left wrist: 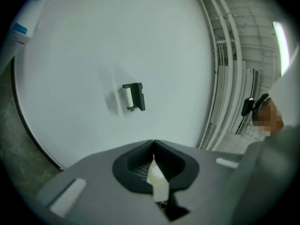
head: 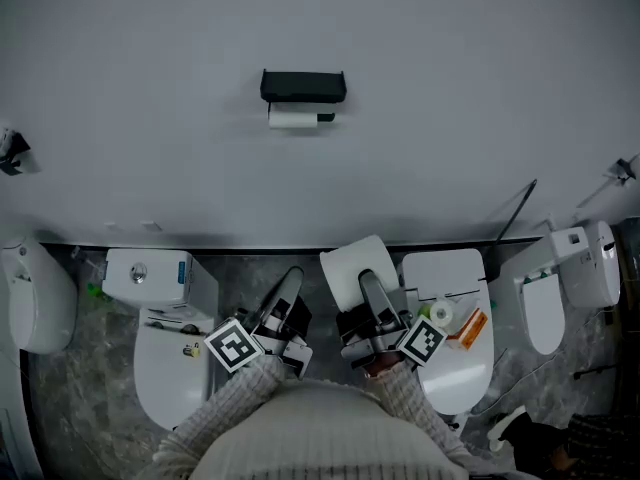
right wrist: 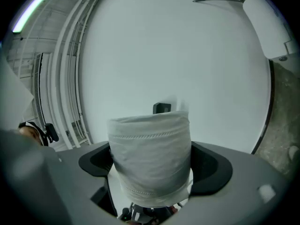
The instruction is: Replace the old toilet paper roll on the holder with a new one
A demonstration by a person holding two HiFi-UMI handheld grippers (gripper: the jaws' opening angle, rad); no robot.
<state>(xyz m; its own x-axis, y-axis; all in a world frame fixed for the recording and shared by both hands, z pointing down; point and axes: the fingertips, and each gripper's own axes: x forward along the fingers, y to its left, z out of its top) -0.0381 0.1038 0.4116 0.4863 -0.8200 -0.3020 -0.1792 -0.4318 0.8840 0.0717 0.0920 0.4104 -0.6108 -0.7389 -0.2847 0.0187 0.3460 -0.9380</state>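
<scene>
Two claws, close to body. Left claw [head: 288,284]: jaws together, nothing gripped. Right claw [head: 370,290]: jaws wide, clamped on one new roll [right wrist: 151,156], roll filling gap. Far, on wall [head: 480,108]: one black holder [head: 303,85], one old roll [head: 292,118] just under it, well apart from both claws.

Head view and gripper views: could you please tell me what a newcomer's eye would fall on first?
The fat white new roll clamped in the right gripper, low at centre. Next, the black holder high on the bare wall, with the old roll under it. White toilets line the floor below, and the left gripper is shut and empty.
</scene>
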